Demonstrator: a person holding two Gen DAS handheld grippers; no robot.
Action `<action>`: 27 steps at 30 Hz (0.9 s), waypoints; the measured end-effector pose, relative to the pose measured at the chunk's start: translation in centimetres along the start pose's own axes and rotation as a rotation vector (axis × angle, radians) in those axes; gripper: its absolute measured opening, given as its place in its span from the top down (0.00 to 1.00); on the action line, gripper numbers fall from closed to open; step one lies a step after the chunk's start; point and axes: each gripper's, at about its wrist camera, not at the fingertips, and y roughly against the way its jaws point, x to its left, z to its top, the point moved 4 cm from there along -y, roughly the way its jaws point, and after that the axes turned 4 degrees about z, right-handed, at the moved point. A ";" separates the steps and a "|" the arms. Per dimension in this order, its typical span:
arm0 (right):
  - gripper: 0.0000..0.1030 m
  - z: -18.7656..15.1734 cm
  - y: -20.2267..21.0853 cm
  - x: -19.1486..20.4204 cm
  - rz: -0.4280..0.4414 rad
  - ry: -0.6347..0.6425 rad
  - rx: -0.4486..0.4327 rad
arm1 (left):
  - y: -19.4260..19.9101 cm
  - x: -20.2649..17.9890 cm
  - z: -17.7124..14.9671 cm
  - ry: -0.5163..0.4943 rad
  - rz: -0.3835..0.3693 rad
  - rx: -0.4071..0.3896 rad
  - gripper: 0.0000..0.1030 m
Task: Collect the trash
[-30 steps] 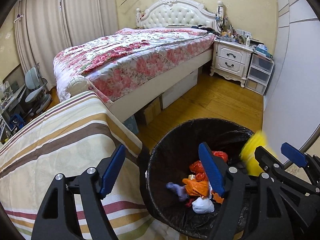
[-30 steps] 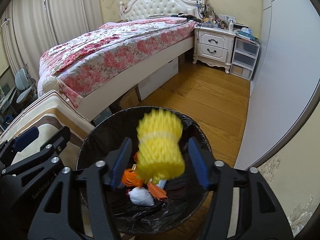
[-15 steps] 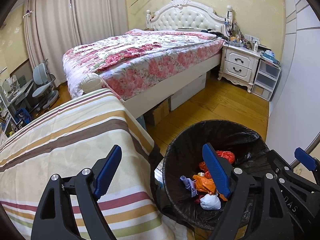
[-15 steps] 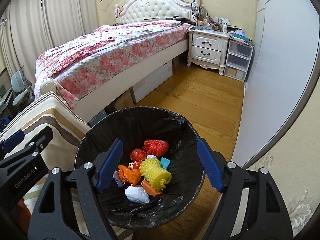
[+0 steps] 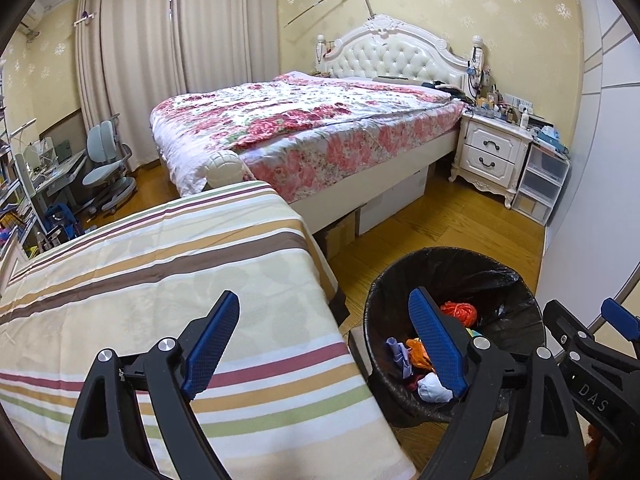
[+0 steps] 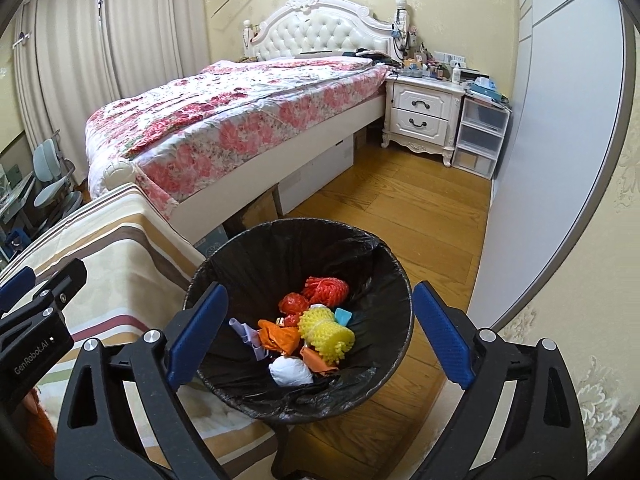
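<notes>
Both the left gripper (image 5: 324,344) and right gripper (image 6: 320,332) are opening wide, empty; the bin (image 6: 256,264) with yellow netting (image 6: 326,330) lies beyond the right fingers.

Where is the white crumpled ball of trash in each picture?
Left wrist view: the white crumpled ball lies low in the trash bin, lower right, partly behind a blue finger pad.
Right wrist view: white crumpled ball at bottom centre, nearest the camera.
Shared landmark: the red mesh ball farther back.
</notes>
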 end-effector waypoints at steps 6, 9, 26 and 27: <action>0.10 -0.6 2.0 1.2 0.018 0.014 -0.025 | 2.1 1.6 -0.5 0.020 0.010 -0.027 0.18; 0.10 -0.9 2.9 1.7 0.025 0.023 -0.038 | 2.9 2.3 -1.0 0.025 0.020 -0.036 0.18; 0.10 -2.1 6.0 3.2 0.045 0.063 -0.071 | 5.0 3.9 -2.2 0.050 0.019 -0.059 0.18; 0.10 -2.1 6.0 3.2 0.045 0.064 -0.071 | 5.0 3.9 -2.1 0.050 0.018 -0.059 0.18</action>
